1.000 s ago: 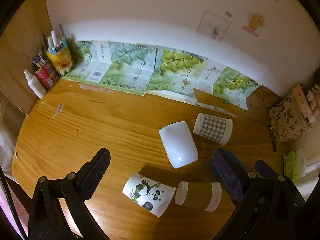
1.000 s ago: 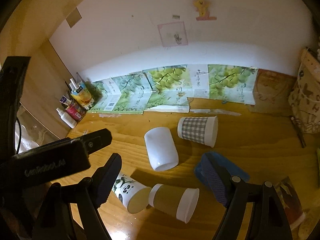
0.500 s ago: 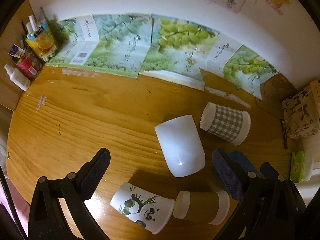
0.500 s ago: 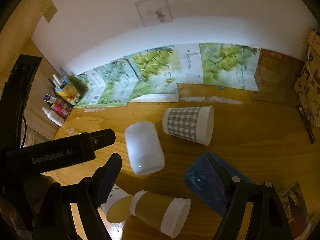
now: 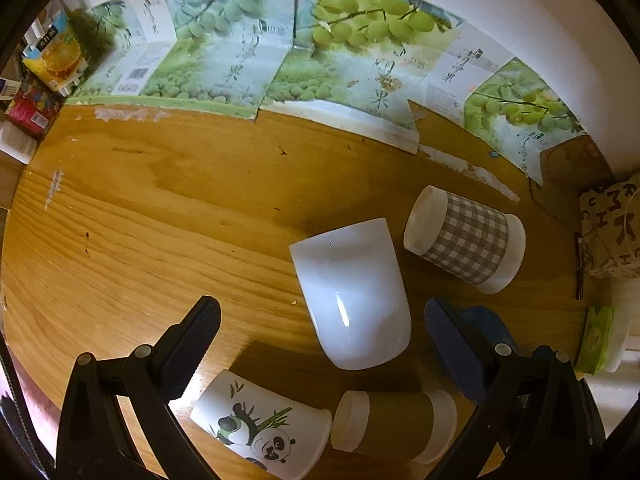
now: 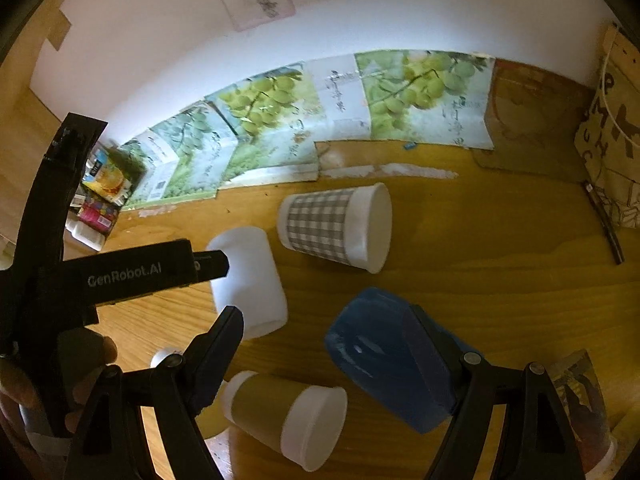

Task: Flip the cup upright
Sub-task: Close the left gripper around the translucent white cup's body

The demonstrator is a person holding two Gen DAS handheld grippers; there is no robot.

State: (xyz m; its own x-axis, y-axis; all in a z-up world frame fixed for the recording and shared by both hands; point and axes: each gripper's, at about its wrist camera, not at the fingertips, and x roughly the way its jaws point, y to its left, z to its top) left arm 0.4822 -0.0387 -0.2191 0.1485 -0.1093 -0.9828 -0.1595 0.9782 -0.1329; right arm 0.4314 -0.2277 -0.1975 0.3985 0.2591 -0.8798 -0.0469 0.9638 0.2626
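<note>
Several cups lie on their sides on the wooden table (image 5: 160, 208). A plain white cup (image 5: 352, 296) (image 6: 248, 280) lies in the middle. A grey checked cup (image 5: 466, 240) (image 6: 332, 226) lies behind it. A panda cup (image 5: 260, 428) and a brown-sleeved cup (image 5: 396, 424) (image 6: 284, 416) lie nearest. A blue cup (image 6: 392, 356) lies by the right gripper's right finger. My left gripper (image 5: 320, 332) is open above the white cup, not touching it. My right gripper (image 6: 332, 344) is open and empty, between the brown cup and the blue cup.
Flattened grape cartons (image 5: 304, 48) line the wall at the back. Cartons and a bottle (image 5: 44, 76) stand at the far left. A patterned bag (image 5: 612, 228) and a green packet (image 5: 596, 340) sit at the right. The left gripper's body (image 6: 120, 272) crosses the right wrist view.
Both grippers have moved forward and down towards the cups, which now look larger. The white cup now lies between the left gripper's open fingers. No cup has moved.
</note>
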